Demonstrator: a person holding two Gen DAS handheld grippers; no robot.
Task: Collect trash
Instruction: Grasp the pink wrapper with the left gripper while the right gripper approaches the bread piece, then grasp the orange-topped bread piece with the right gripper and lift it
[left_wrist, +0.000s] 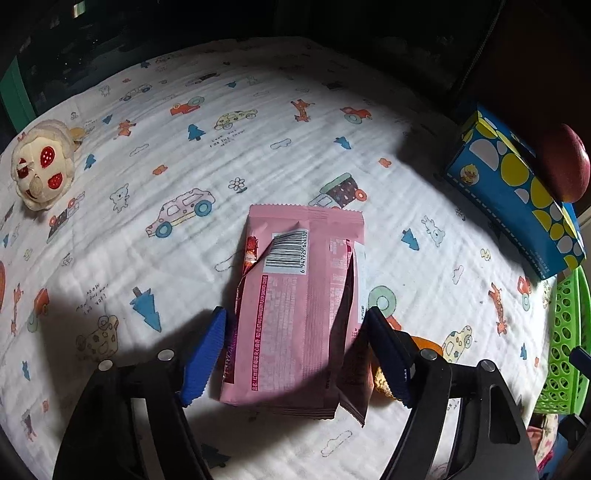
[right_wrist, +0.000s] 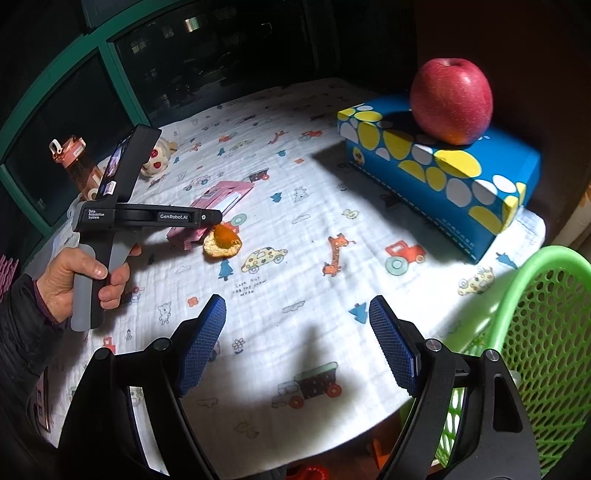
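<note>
A torn pink snack wrapper (left_wrist: 295, 295) lies flat on the printed cloth, barcode side up. My left gripper (left_wrist: 297, 314) points down over its near end, one blue pad on each side close to the edges. I see no clear squeeze, so it reads as open. A piece of orange peel (left_wrist: 424, 343) lies just behind its right finger, beside the wrapper; the right wrist view shows the same orange peel (right_wrist: 221, 242) and pink wrapper (right_wrist: 210, 206). My right gripper (right_wrist: 295, 306) hangs open over bare cloth with nothing between its fingers.
A green mesh basket (right_wrist: 535, 332) stands off the table's right edge. A blue dotted tissue box (right_wrist: 443, 177) with a red apple (right_wrist: 450, 99) on it sits at the back right. A plush toy (left_wrist: 40, 166) and a bottle (right_wrist: 74, 158) stand at the left. A hand (right_wrist: 77, 277) grips the left handle.
</note>
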